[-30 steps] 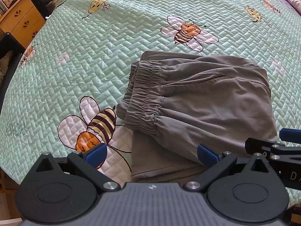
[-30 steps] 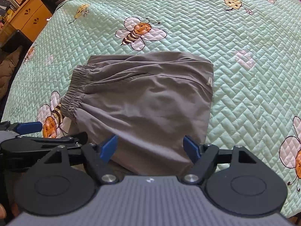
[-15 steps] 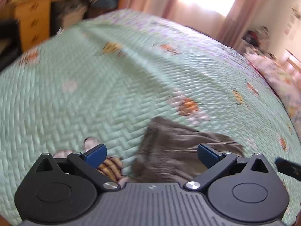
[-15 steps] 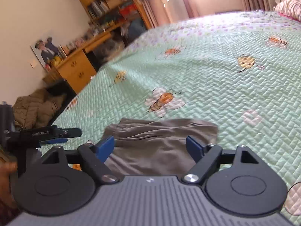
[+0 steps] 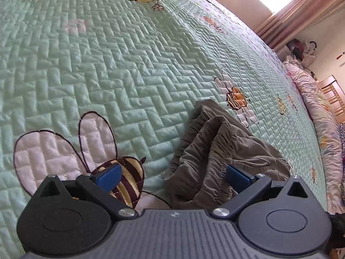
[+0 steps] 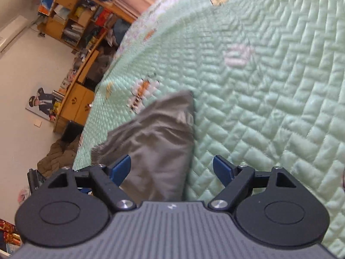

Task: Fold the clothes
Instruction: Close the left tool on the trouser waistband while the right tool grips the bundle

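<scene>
While the left wrist view is showing the gathered waistband end of the grey trousers at lower centre, the right wrist view is showing their smooth folded corner with pale lettering, plus wooden shelves at upper left. They are lying on the green bee-print quilt. The left gripper is standing released, its right blue pad just beside the waistband and the left one over a printed bee. The right gripper, jaws having just been opening, is standing wide with the cloth's edge showing between its pads, unpinched.
</scene>
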